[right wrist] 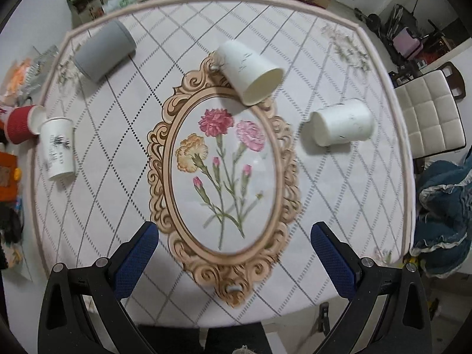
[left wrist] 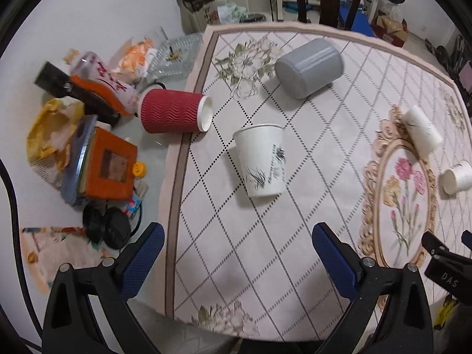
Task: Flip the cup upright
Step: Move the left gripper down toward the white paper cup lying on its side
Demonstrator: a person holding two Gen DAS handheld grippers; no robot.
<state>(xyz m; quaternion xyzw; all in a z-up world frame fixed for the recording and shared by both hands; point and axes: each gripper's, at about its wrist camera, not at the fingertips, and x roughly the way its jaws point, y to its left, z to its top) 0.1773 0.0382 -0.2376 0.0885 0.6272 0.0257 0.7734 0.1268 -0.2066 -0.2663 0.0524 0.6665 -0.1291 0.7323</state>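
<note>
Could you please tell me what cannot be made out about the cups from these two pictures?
- Red cup: right wrist view, its side partly hidden by the grass-print white cup.
- Grey cup: its mouth faces away in both views, so its inside is unseen.
- Small white cup: left wrist view, too small and near the edge for detail.

Left gripper [left wrist: 237, 250] & right gripper [right wrist: 234, 250]: black plastic frames w/ silver screws; blue textured pads [left wrist: 141, 261].
</note>
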